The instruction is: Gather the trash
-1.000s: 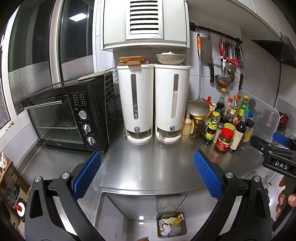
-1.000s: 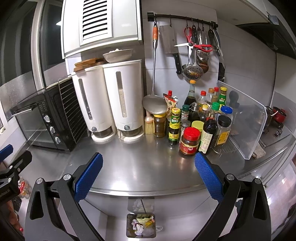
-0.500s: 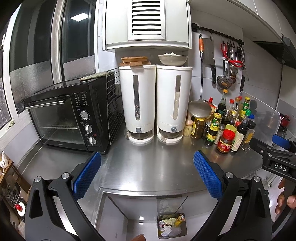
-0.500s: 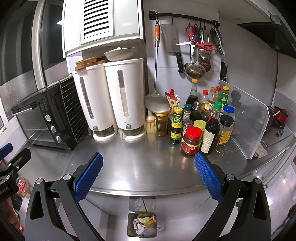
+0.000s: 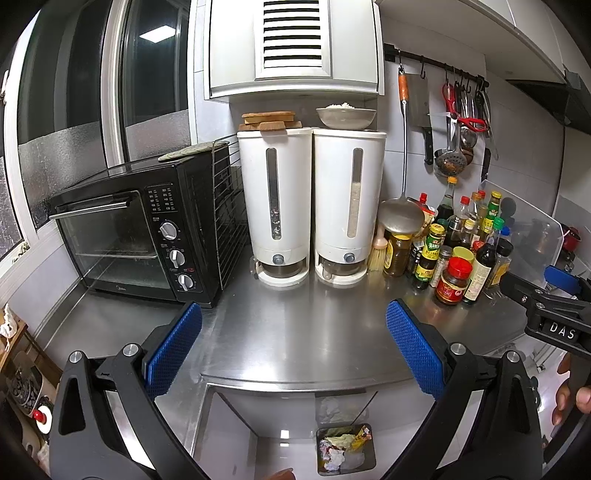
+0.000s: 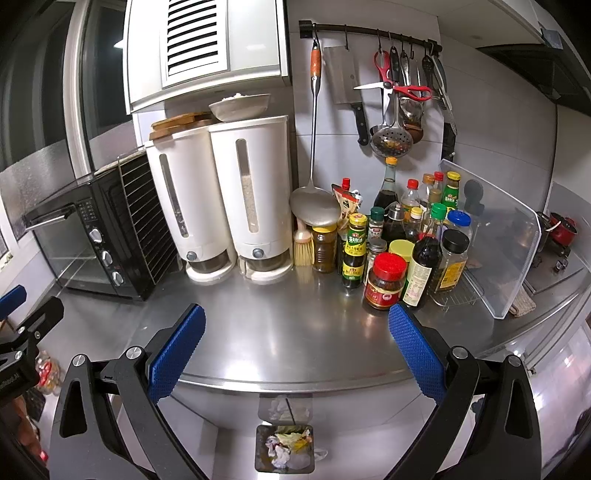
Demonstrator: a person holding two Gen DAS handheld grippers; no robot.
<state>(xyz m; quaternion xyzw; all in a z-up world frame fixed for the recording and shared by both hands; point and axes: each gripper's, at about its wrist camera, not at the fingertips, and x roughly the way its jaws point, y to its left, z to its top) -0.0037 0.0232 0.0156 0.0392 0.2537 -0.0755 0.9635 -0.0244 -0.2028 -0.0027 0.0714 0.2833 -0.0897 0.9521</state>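
Stainless steel countertop (image 5: 295, 332) fills the middle of both wrist views, its curved front edge overhanging a tiled floor where the trash bin (image 5: 345, 448) stands, a small square container packed with crumpled paper and yellow-green wrappers; the same bin sits low and centred in the right wrist view (image 6: 284, 448). Above it the left gripper (image 5: 293, 347) hovers with its blue-padded fingers spread wide and nothing between them, and the right gripper (image 6: 295, 349) hangs over the counter edge the same way, fingers far apart and empty. At the right edge of the left view, fingertips of a person's hand (image 5: 570, 393) show under the other tool. Farther back on the counter, two tall white dispensers (image 5: 310, 206) stand side by side against the wall, one topped by wooden boards (image 5: 269, 120), the other by a bowl (image 5: 345, 116). Left of them sits a black toaster oven (image 5: 136, 240) with a wire rack leaning on its side. Right of them crowds a cluster of sauce bottles and jars (image 6: 402, 243), a red-lidded jar (image 6: 384, 280) at the front, with a clear plastic splash guard (image 6: 495, 240) just beyond. On the wall rail (image 6: 369, 31) hang a long ladle (image 6: 314, 206), a cleaver (image 6: 345, 81), red-handled scissors (image 6: 399, 86) and a skimmer (image 6: 391, 142).
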